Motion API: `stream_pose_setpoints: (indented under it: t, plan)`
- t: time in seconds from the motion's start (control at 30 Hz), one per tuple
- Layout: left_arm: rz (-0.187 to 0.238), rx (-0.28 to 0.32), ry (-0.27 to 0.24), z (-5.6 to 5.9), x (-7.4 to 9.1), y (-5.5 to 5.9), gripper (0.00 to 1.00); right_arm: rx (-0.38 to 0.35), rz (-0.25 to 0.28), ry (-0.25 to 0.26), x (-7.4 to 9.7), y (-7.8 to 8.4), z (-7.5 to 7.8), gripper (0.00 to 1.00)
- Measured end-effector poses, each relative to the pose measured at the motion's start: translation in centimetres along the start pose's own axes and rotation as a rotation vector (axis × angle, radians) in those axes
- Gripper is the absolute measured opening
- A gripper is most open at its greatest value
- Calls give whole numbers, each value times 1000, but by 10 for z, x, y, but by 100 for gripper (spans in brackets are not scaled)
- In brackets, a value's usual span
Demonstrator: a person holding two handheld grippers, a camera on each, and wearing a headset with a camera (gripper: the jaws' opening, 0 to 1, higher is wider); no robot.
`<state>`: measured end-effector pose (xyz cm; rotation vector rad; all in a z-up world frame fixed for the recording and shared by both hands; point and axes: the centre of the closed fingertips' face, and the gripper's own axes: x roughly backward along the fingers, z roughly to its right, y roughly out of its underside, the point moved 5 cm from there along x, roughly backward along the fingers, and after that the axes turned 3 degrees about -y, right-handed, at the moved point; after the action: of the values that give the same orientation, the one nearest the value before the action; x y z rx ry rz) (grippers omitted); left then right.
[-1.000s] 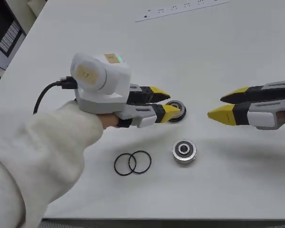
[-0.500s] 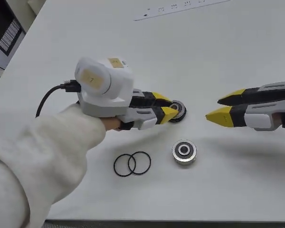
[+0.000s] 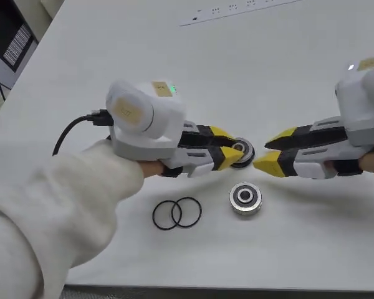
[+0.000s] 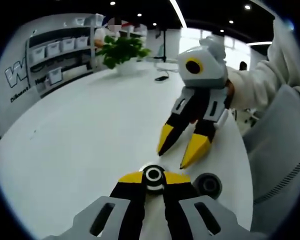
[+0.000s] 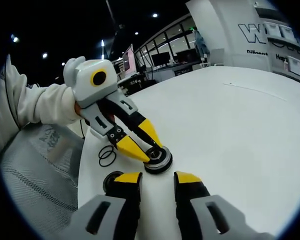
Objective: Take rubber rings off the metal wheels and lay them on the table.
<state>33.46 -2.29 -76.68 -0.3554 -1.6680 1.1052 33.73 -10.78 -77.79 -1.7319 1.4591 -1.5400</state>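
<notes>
My left gripper (image 3: pixel 237 149) is shut on a metal wheel (image 3: pixel 245 151) that still wears its black rubber ring, low over the white table (image 3: pixel 287 75). In the left gripper view this wheel (image 4: pixel 153 175) sits between my yellow fingertips (image 4: pixel 132 178). My right gripper (image 3: pixel 262 156) stands open, its tips just right of that wheel; the right gripper view shows the same wheel (image 5: pixel 158 158) a little ahead of my open right gripper (image 5: pixel 157 179). A second wheel (image 3: pixel 245 198) lies flat nearer me. Two loose black rubber rings (image 3: pixel 176 213) lie overlapping to its left.
A white power strip (image 3: pixel 237 10) lies at the table's far edge. The black cable (image 3: pixel 71 128) of the left gripper trails off to the left. The table's near edge (image 3: pixel 237 288) runs just below the rings.
My right gripper has moved left, up close to the held wheel. The left gripper has shifted slightly right and its jaws have drawn in on the wheel.
</notes>
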Motion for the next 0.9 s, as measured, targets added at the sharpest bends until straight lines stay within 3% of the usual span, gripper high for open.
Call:
stream_pose_setpoints:
  t: [0.43, 0.67, 0.9]
  plan:
    - [2, -19, 11, 6, 3, 0, 13, 32, -18, -4, -6, 2, 1, 19]
    - [0, -17, 14, 6, 4, -1, 13, 85, -32, -27, -9, 4, -3, 14]
    - [-1, -17, 11, 6, 4, -1, 13, 121, -41, -14, -8, 5, -2, 10]
